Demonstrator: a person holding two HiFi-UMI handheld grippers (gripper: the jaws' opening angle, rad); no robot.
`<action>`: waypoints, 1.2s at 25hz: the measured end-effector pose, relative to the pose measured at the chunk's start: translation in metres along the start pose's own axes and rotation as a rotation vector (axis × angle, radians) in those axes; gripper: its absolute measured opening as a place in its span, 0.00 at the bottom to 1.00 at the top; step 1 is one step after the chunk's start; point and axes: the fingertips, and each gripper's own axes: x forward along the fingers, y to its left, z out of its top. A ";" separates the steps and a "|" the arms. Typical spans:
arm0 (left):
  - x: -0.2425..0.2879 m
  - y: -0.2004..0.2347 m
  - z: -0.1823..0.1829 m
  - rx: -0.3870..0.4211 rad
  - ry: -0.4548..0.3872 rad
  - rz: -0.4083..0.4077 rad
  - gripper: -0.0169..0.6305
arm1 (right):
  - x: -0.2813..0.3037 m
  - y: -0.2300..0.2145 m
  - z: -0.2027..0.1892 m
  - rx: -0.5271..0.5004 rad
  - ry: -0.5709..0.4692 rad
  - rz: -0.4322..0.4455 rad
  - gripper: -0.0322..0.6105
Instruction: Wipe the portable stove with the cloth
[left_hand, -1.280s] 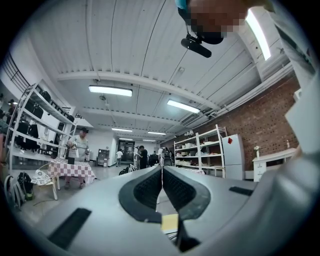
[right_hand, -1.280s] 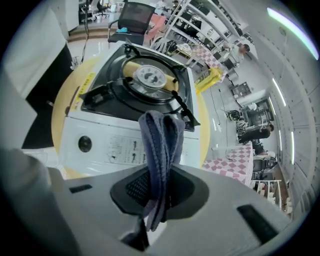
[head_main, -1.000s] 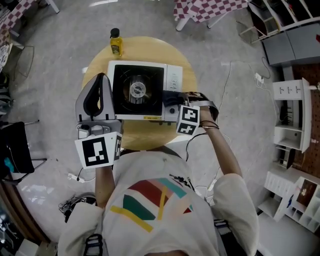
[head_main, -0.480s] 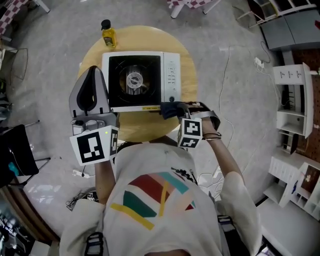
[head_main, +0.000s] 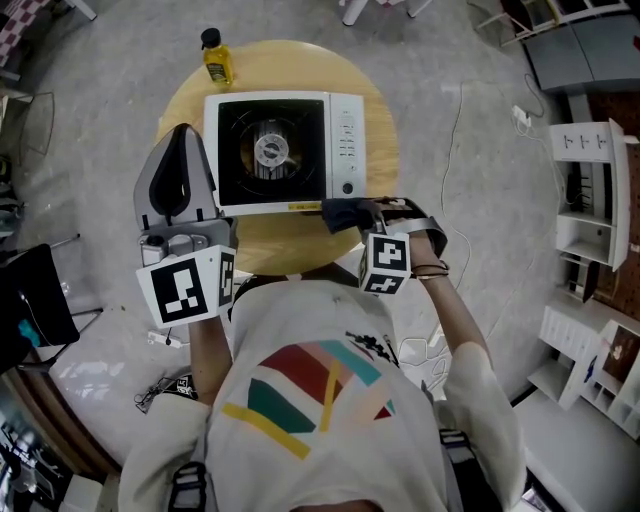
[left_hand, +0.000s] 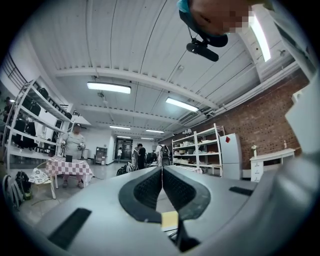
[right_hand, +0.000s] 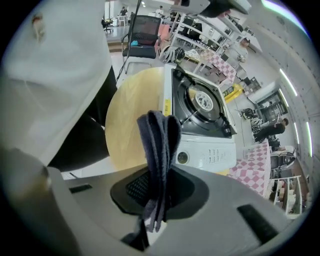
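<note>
Left hand-held gripper (left_hand: 162, 186), jaws closed on nothing, raised beside the portable stove (head_main: 285, 150) on the round table (head_main: 290, 250); right hand-held gripper (right_hand: 159, 187) clamps the folded dark cloth (right_hand: 159, 137) just beside the stove's near right corner. Likely step: starting a wiping pass; next, lay the cloth flat on the stove

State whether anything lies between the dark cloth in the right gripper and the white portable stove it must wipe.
Nothing visible does. The dark blue cloth, held in the right gripper, sits at the near edge of the white portable stove; the yellow bottle stands beyond it.
</note>
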 end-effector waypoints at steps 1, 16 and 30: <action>-0.001 0.004 0.001 0.011 -0.005 0.010 0.04 | -0.007 -0.004 0.008 0.012 -0.025 -0.004 0.11; -0.084 0.130 0.003 0.046 0.012 0.392 0.04 | -0.009 -0.033 0.277 0.083 -0.397 0.085 0.11; -0.139 0.174 -0.005 0.029 0.028 0.545 0.04 | 0.023 -0.024 0.295 0.120 -0.305 0.104 0.11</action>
